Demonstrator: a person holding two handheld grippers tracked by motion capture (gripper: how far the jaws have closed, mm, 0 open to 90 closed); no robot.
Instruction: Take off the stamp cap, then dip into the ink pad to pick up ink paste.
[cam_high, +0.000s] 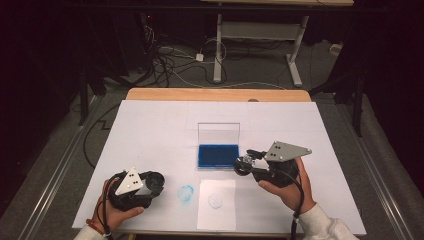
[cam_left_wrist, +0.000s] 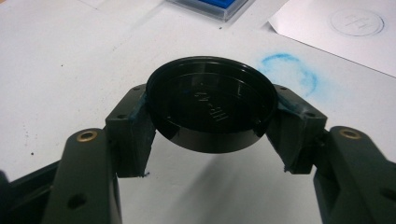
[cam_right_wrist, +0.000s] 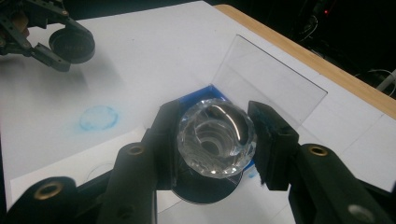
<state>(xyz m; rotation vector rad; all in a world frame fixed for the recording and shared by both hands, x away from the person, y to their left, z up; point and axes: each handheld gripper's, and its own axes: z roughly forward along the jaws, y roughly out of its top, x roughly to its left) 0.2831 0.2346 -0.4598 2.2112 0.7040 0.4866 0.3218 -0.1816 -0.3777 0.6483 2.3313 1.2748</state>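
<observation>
Ink marks the scene we see: a blue ink pad (cam_high: 218, 155) sits mid-worktop in a clear case whose lid (cam_high: 218, 133) stands upright behind it. Our left gripper (cam_high: 150, 184) hangs over the near left of the worktop (cam_high: 150, 125), its jaws clamped on the rim of a round black cap (cam_left_wrist: 211, 103), which we see lifted off the white surface in the left gripper view. Just beside it, toward the centre, lies a smudged blue ring print (cam_high: 186, 193). Next to that lies a white sheet of paper (cam_high: 216, 212) bearing a fainter round stamp impression (cam_high: 215, 201). Our right gripper (cam_high: 243, 164) is closed on a faceted clear knob, the handle of a stamp (cam_right_wrist: 217, 137), whose dark round base shows below the jaws. It sits at the right front corner of the ink pad; we cannot tell whether it touches anything.
</observation>
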